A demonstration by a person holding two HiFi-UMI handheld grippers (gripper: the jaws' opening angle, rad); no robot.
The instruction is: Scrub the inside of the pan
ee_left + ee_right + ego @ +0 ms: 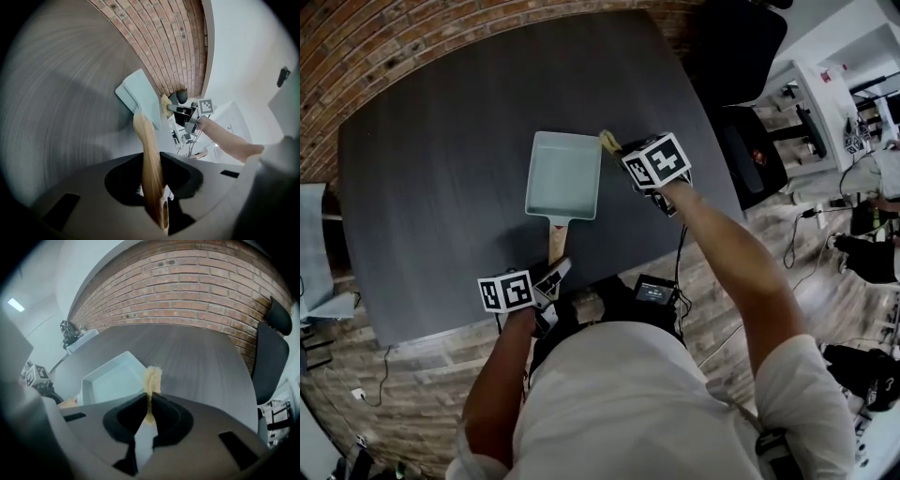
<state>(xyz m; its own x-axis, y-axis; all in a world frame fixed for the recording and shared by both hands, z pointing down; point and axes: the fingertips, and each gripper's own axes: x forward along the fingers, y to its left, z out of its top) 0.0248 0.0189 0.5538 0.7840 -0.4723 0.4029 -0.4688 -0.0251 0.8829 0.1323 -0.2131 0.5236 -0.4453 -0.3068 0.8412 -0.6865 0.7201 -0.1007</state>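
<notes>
A pale rectangular pan (563,175) sits mid-desk (441,187), its wooden handle (556,242) pointing to the near edge and clamped in the left gripper (555,274). The right gripper (619,150) pinches a yellow scrub pad (608,142) at the pan's far right corner.

Readable text: none in any view.
Left cube (505,292): black-and-white square markers, no letters or digits.
Right cube (657,160): same.
Black box (654,292): screen too small to read.

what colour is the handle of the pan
Light tan wood: the long handle of the pale green rectangular pan, clearest in the left gripper view.
</notes>
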